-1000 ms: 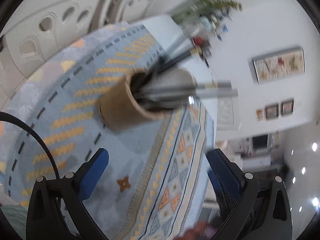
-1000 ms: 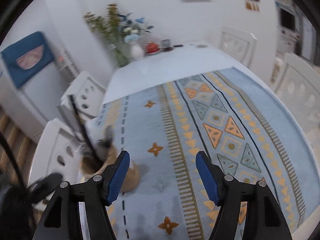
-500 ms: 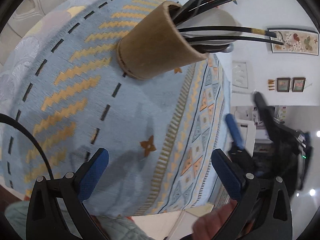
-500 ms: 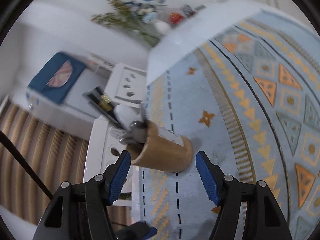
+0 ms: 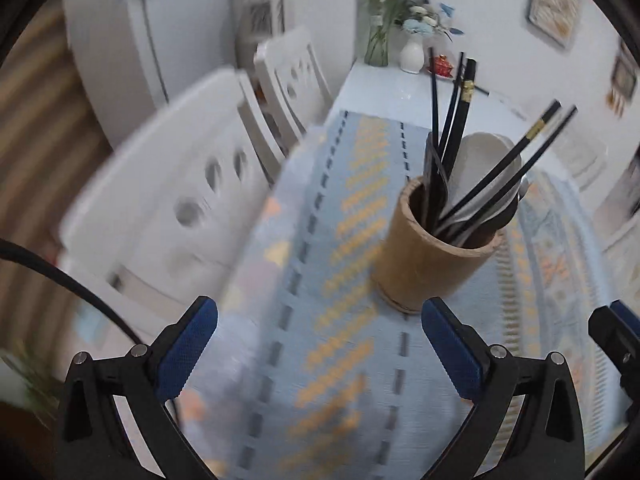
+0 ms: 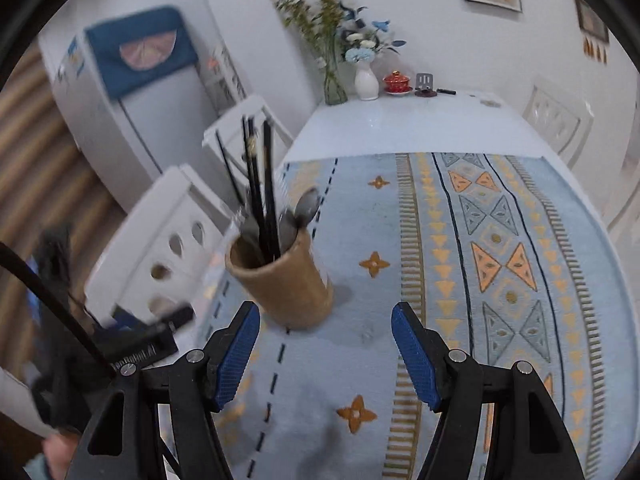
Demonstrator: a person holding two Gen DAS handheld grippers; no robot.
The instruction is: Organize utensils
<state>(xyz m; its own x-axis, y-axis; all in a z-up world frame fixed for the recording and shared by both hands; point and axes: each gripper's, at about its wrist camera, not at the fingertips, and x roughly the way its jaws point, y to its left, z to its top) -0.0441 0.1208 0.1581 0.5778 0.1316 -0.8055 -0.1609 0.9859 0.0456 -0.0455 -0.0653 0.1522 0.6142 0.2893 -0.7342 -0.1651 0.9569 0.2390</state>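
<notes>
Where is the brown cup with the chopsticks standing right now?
The brown cup stands upright on the patterned blue cloth, near the table's left edge beside the white chairs, just ahead of the open right hand-held gripper.

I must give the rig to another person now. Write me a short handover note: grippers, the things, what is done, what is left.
Left gripper: open, empty, short of the holder.
Right gripper: open, empty, just in front of the holder.
Brown utensil holder: upright on the patterned tablecloth, near its left edge.
Inside it: black chopsticks, metal spoons, a white spoon.
Done: no loose utensils visible on the cloth.
Left: unclear from these views.
</notes>
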